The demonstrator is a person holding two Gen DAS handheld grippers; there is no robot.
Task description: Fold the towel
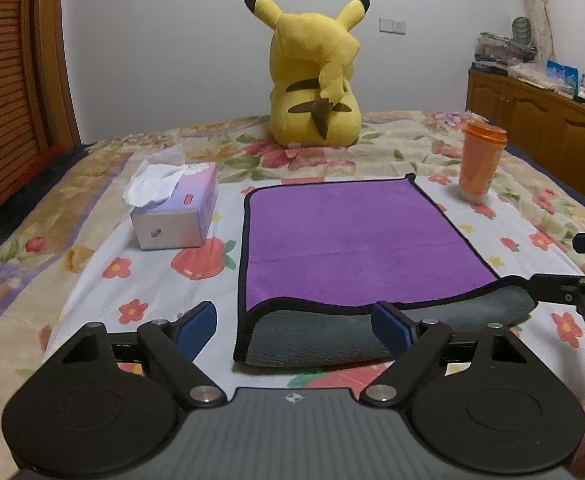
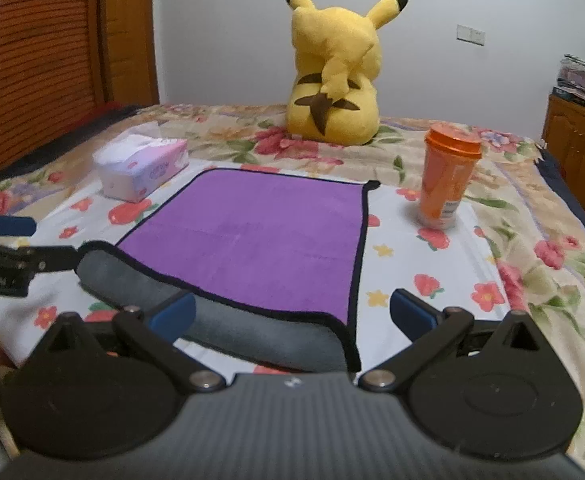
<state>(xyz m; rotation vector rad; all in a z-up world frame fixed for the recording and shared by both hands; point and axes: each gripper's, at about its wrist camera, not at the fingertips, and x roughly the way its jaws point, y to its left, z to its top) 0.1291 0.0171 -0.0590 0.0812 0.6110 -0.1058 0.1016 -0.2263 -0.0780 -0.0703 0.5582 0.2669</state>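
Both grippers, left and right, hang spread wide, gripping nothing, over the near grey fold of the purple towel (folded once) on the floral bedspread

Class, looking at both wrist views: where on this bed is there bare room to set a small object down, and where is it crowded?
Free: the sheet between the tissue box and the towel; the strip between towel and orange cup. Crowded: the towel's near edge, where the left gripper and right gripper hover.

Plush toy, tissue box, orange cup
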